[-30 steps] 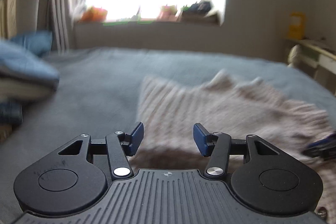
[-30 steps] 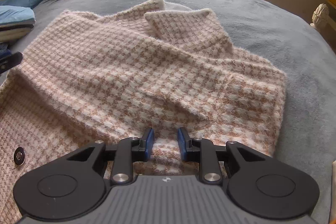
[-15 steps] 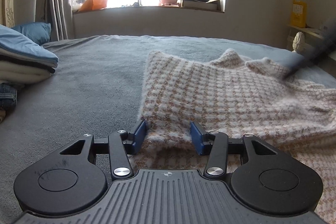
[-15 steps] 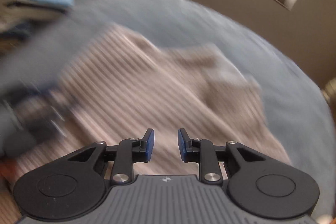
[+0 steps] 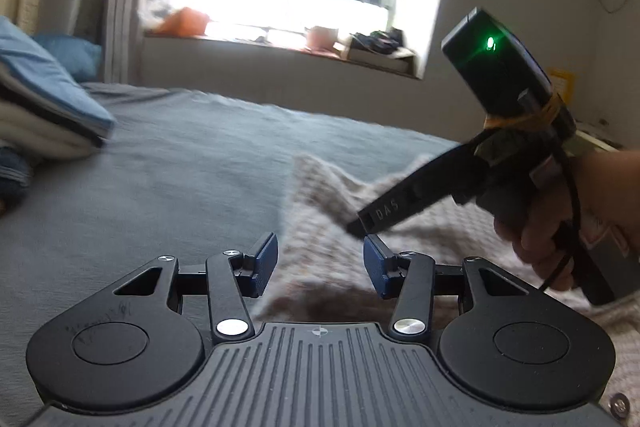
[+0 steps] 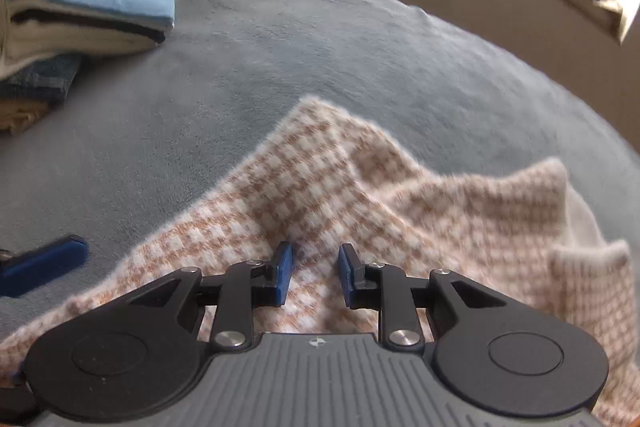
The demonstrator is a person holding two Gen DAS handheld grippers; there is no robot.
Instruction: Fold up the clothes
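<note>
Swinging across the bed since a second ago, the right gripper [image 6: 312, 275] has left the near hem of the checked jacket [image 6: 360, 195] and now hangs over the jacket's left shoulder corner, close in front of the left gripper [image 5: 318, 261]; in the left wrist view its black body and the person's hand [image 5: 540, 227] fill the right side, where before only a dark sliver showed. The left gripper has barely shifted, sitting low at the jacket's left edge. Both claws stand parted with nothing between the pads: the left one wider, the right one narrower, and neither presses on cloth. The jacket lies spread on the grey blanket [image 6: 280, 47] toward the near right part of the bed, its collar flaps standing up at the far side, while a stack of folded clothes [image 6: 80, 11] sits well apart at the far left corner. The step in hand looks like taking hold of the left side to fold it over the middle. To do it well, each claw should come down over the edge so that the cloth lies between the pads before closing, one near the shoulder and one lower on the same side. Then both should lift together and carry the flap across in line, keeping it taut so the thick weave does not bunch or drag the rest along the blanket.
</note>
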